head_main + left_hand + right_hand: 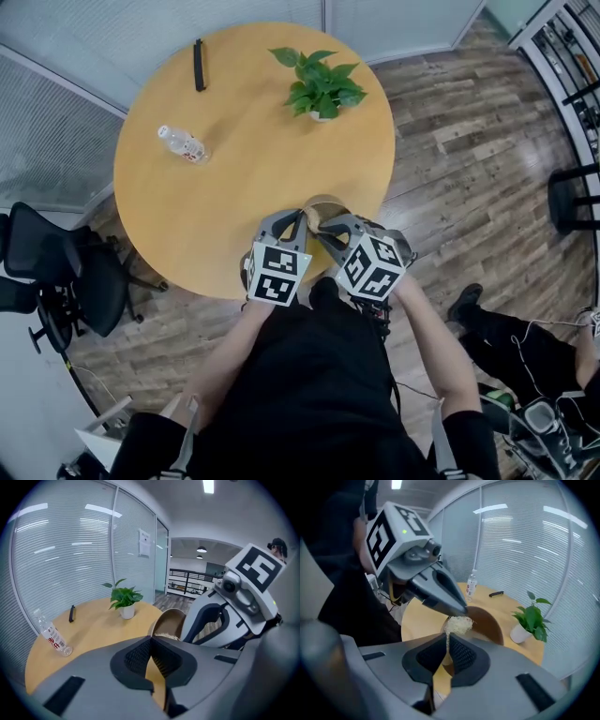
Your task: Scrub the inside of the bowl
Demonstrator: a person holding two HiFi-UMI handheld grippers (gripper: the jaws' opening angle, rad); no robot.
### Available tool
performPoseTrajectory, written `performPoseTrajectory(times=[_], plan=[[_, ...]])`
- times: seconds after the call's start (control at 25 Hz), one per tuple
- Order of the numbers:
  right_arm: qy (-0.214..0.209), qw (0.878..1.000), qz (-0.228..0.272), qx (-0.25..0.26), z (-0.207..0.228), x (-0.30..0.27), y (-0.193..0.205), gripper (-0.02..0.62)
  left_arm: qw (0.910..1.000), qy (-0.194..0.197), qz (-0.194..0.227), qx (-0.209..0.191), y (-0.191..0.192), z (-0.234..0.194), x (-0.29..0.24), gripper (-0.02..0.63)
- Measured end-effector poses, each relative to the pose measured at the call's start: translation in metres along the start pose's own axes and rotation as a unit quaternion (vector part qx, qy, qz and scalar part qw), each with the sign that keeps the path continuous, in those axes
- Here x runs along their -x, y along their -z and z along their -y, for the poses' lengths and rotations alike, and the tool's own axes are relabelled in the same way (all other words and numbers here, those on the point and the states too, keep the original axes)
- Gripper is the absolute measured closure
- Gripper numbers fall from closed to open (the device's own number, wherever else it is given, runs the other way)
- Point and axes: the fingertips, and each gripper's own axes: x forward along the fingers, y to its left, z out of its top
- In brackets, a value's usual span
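Note:
A brown bowl (326, 203) is tipped up on its side near the front edge of the round wooden table (234, 187). My right gripper (322, 232) is shut on the bowl's rim; in the right gripper view the rim runs edge-on between the pads (459, 656) of that gripper (447, 641). My left gripper (302, 218) is shut on a pale scrub pad (458, 625), and its tip (457, 613) presses the pad against the inside of the bowl (487, 623). The left gripper view shows the pad (165, 635) just past the closed left gripper (151, 641), with the bowl (171, 619) behind it.
A potted green plant (321, 84) stands at the table's far right. A clear water bottle (183, 144) lies at the left, and a black bar-shaped object (199, 65) lies at the far edge. A black office chair (56, 272) stands left of the table, with glass walls behind.

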Motion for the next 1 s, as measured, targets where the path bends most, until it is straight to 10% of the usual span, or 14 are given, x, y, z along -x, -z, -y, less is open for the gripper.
performPoseTrajectory(times=[0.24,0.4,0.76,1.0], plan=[[0.055,0.991,-0.069,0.097,-0.011,-0.015,0.018,0.565,0.9959,0.018,-0.036,0.082,0.022,-0.006,-0.007,0.592],[0.054,0.997,-0.033,0.045,-0.018,-0.012,0.014,0.565,0.9805,0.021,-0.091,0.173,0.063,-0.021,-0.018,0.592],[0.093,0.974,0.086,-0.187,0.007,0.034,0.021,0.565,0.8919,0.028,-0.114,0.437,0.139,-0.057,-0.032,0.592],[0.129,0.945,0.11,-0.278,0.016,0.064,0.052,0.565,0.8658,0.015,-0.111,0.488,0.153,-0.069,-0.041,0.591]])
